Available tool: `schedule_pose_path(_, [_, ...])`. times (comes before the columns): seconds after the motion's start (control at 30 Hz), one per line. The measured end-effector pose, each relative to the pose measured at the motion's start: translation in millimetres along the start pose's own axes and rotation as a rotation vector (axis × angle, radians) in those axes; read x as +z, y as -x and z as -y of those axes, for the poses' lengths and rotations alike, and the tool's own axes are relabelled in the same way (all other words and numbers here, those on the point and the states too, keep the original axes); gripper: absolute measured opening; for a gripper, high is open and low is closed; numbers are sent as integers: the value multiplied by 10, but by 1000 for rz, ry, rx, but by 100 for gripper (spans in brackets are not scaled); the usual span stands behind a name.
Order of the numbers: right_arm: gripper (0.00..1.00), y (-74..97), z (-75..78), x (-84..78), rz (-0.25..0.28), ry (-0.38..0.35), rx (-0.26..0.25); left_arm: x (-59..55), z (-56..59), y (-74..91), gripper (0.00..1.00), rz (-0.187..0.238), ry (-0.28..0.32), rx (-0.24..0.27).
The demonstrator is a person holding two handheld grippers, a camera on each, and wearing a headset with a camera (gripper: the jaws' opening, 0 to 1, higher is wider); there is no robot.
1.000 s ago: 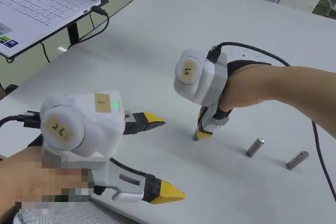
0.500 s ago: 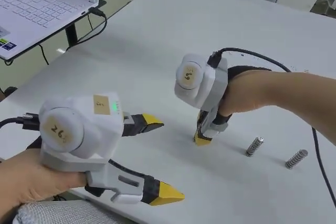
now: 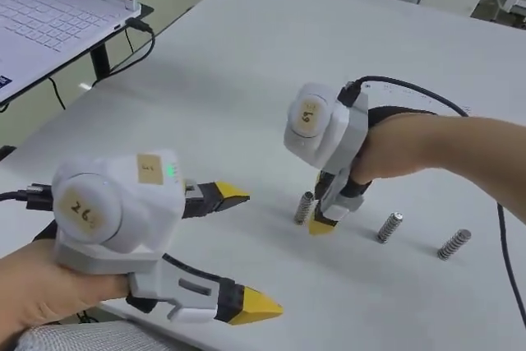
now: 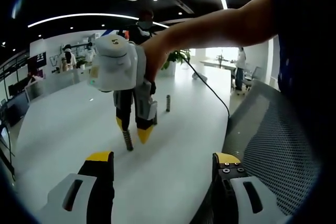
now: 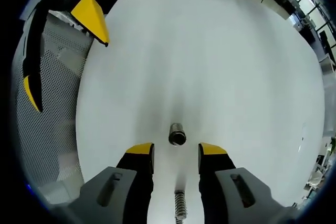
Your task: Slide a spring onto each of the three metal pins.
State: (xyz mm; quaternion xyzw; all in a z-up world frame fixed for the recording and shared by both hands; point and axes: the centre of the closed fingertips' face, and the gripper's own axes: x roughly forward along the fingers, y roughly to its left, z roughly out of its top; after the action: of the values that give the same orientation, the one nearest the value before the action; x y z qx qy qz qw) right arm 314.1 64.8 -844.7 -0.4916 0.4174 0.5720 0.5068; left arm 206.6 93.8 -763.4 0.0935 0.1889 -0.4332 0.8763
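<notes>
Your right gripper [image 3: 320, 224] points down at the white tabletop [image 3: 246, 80], jaws parted, gripping nothing (upright grey coiled metal spring [image 3: 304, 207] stands just beside its yellow tips). To its right stand a second spring [image 3: 389, 227] and a third spring [image 3: 453, 243]. Your left gripper [image 3: 251, 252] hovers at the table edge, jaws spread wide, empty.

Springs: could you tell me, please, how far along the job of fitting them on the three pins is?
Done, apparently: in the head view the left spring, middle spring and right spring all stand on the table, presumably on pins hidden inside. In hand: nothing; the right gripper is open beside the left spring, the left gripper open and apart. Left: seemingly nothing.
</notes>
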Motion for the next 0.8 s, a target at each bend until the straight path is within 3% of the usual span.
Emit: schedule_pose_path(0.8, [32,201,-301,-94,182,-169,-43,0,-33,-20,72,-8,-14,-20])
